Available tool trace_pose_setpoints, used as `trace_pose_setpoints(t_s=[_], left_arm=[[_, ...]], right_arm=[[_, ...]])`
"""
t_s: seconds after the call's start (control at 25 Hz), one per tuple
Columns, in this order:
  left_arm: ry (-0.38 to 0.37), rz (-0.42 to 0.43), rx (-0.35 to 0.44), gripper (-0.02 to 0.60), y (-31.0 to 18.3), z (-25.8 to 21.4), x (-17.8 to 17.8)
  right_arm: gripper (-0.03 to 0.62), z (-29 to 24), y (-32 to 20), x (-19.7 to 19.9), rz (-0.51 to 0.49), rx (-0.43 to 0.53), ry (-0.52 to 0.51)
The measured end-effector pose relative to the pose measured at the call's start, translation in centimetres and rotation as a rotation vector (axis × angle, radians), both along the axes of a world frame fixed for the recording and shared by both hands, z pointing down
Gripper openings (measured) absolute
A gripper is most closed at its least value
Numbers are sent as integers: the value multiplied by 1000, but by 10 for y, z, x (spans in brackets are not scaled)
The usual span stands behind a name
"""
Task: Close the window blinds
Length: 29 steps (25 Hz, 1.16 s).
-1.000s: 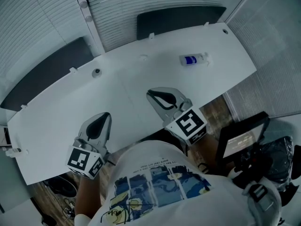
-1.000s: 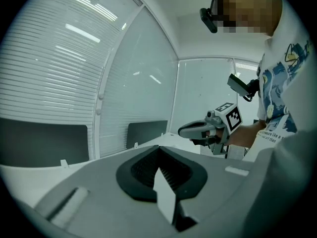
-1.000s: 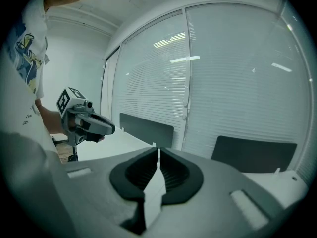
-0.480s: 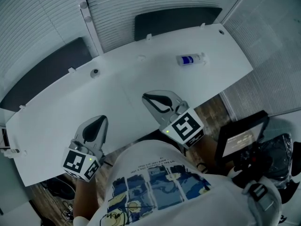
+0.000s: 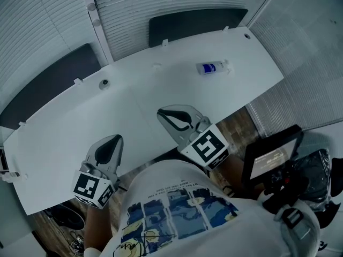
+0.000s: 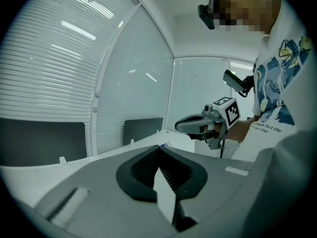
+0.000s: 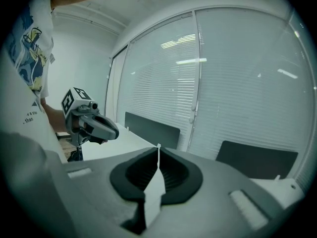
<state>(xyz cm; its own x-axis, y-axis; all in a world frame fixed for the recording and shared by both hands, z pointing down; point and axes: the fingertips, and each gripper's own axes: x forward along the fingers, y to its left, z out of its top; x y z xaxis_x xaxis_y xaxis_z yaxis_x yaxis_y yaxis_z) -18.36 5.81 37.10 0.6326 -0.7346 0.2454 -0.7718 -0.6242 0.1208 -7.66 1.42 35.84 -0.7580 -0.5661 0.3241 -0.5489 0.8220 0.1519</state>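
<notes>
White slatted blinds [image 5: 161, 4] cover the windows behind the desk; they also show in the left gripper view [image 6: 49, 73] and the right gripper view [image 7: 237, 93]. My left gripper [image 5: 116, 138] hovers over the near edge of the white desk [image 5: 64, 138], shut with nothing in it. My right gripper [image 5: 160, 112] is beside it, further to the right, also shut and empty. In each gripper's own view the jaws meet in a thin line: left gripper [image 6: 159, 148], right gripper [image 7: 158, 147]. Both grippers are well short of the blinds.
A small bottle with a blue label [image 5: 211, 67] lies on the desk's far right. Dark panels [image 5: 195, 23] stand along the desk's back edge. A small round fitting [image 5: 104, 83] sits near the back. A dark device with a screen [image 5: 270, 157] stands at the right.
The head view has drifted slightly, so the desk sits a little to the left. Both grippers stay shut over the desk's near edge, almost where they were.
</notes>
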Motion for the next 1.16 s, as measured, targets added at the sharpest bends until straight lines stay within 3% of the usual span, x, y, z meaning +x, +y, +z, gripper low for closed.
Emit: trace_pose_setpoints(t_s=[1.16], left_arm=[[-16,1,-9,3,0,13,1]], right_arm=[[6,8,2,-2,-12,-6,25]])
